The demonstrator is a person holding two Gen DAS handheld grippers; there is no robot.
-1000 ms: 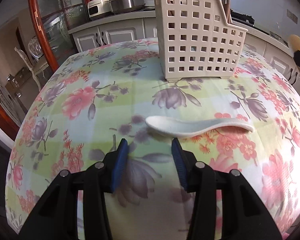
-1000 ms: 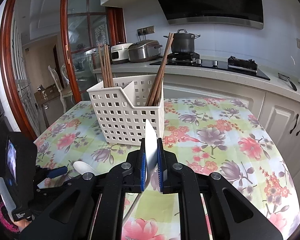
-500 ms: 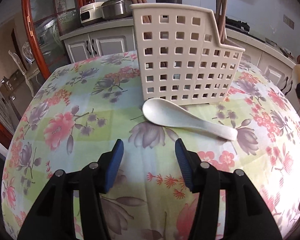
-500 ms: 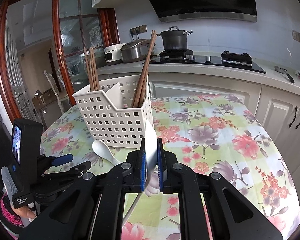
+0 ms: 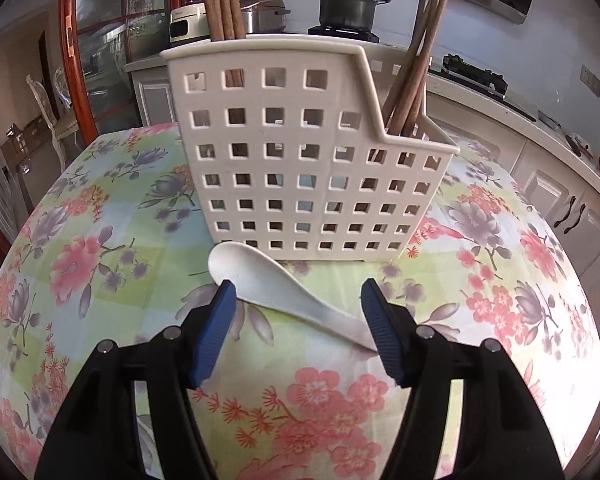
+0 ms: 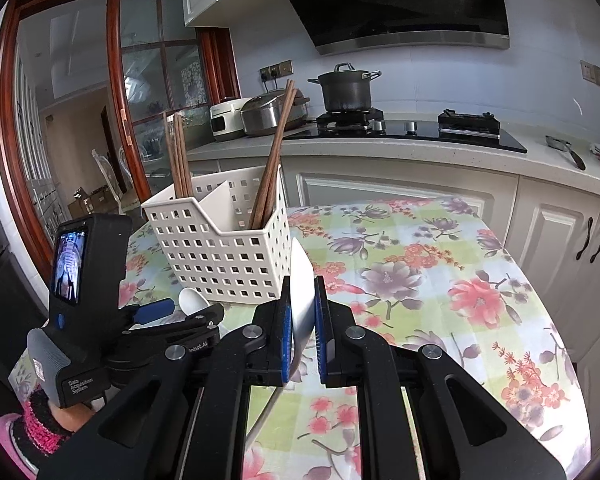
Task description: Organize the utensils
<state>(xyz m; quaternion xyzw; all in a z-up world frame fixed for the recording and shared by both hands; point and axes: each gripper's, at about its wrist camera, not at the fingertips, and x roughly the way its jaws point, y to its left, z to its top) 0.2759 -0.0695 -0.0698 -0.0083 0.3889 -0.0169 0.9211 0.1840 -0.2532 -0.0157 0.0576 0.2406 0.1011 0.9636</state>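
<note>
A white spoon (image 5: 260, 276) lies on the floral tablecloth (image 5: 100, 240), its bowl against the foot of a white perforated utensil holder (image 5: 284, 168). Brown chopsticks (image 5: 220, 0) stand in the holder's two compartments. My left gripper (image 5: 298, 286) hovers over the spoon. Its jaws are opening and the spoon's handle runs between the blue pads, which do not touch it. In the right wrist view my right gripper (image 6: 302, 284) is shut on a flat white utensil (image 6: 300, 264), just right of the holder (image 6: 220, 256). The left gripper (image 6: 184, 312) and the spoon (image 6: 192, 300) show at lower left.
Behind the table runs a kitchen counter (image 6: 380, 152) with a black pot (image 6: 346, 88) on the stove and rice cookers (image 6: 268, 114). White cabinets (image 6: 560, 248) stand at the right, and a wood-framed glass door (image 6: 120, 120) and a chair at the left.
My left gripper has moved forward to the holder and spread its jaws wider, so the spoon now lies between its tips. The right gripper drifted slightly closer to the holder, still clamped on the white utensil.
</note>
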